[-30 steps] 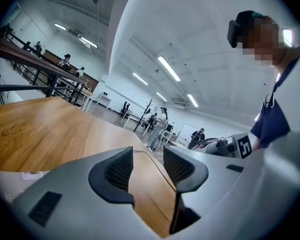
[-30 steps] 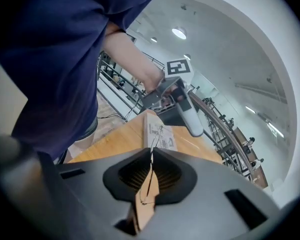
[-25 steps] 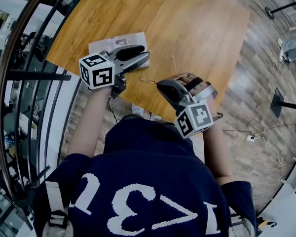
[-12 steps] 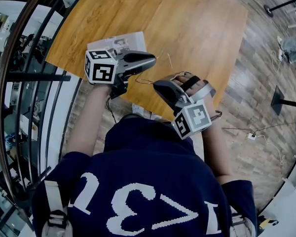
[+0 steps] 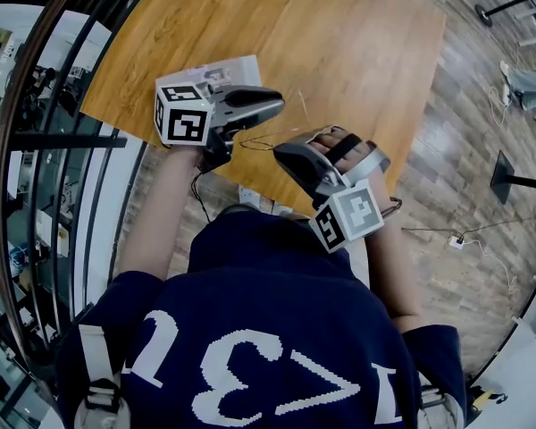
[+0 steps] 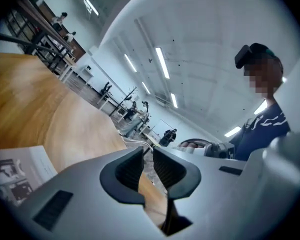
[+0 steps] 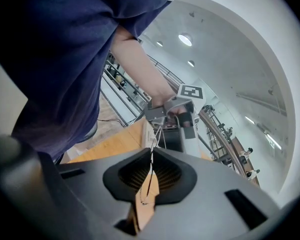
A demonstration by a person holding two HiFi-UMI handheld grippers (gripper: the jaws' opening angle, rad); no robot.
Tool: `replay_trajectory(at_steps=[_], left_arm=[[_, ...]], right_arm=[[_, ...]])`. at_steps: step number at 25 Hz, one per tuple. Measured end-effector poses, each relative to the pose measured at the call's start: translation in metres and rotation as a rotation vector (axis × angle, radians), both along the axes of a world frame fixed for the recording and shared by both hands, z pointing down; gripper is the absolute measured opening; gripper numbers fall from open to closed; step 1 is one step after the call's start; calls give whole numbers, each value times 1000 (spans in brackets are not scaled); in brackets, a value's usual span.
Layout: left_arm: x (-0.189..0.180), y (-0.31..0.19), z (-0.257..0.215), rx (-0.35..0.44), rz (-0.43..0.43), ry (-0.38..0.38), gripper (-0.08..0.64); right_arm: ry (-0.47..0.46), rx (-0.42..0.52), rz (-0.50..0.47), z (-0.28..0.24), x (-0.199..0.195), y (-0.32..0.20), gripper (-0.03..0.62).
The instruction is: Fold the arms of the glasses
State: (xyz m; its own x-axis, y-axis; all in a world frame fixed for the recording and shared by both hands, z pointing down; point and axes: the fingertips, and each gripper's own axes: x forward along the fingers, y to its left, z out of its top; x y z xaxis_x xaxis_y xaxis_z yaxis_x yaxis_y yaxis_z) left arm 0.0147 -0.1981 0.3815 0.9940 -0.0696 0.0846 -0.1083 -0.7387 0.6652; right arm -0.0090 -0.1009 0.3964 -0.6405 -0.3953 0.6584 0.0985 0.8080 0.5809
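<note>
Thin wire-framed glasses [image 5: 261, 138] hang in the air above the wooden table [image 5: 357, 52], between my two grippers. My right gripper [image 5: 279, 155] is shut on the frame; in the right gripper view the wire [image 7: 151, 176] runs between its pads and up toward the left gripper [image 7: 182, 119]. My left gripper [image 5: 280, 105] points level at the glasses from the left. Its jaws [image 6: 147, 151] stand almost together, pinching one thin arm [image 6: 136, 141] at the tips. The other arm [image 5: 301, 105] sticks up free.
A printed paper sheet [image 5: 216, 71] lies on the table under the left gripper, also seen in the left gripper view as a sheet [image 6: 20, 166]. The table's near edge [image 5: 250, 190] runs just below both grippers. A railing [image 5: 62, 141] stands at the left.
The left gripper moved right toward the glasses and its jaws closed from wide open onto an arm. The right gripper stayed in place with the frame.
</note>
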Motion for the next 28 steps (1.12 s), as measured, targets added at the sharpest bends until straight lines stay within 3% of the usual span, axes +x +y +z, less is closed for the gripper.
replay_trajectory(at_steps=[4, 7, 11, 14, 23, 28], left_arm=[[-11, -40, 0, 13, -162, 0, 94], [-3, -57, 1, -17, -207, 27, 118], [15, -57, 8, -81, -127, 53, 117], [20, -43, 8, -131, -29, 79, 55], [-2, -16, 10, -190, -5, 104, 49], [-2, 18, 12, -216, 99, 109, 49]], right_arm=[[-10, -4, -9, -4, 0, 7, 35], [-13, -3, -20, -4, -1, 13, 35], [-13, -6, -33, -3, -8, 17, 35], [-13, -11, -20, -3, -7, 15, 35], [-52, -25, 112, -2, 24, -10, 35], [-52, -47, 124, 1, 30, -19, 35]])
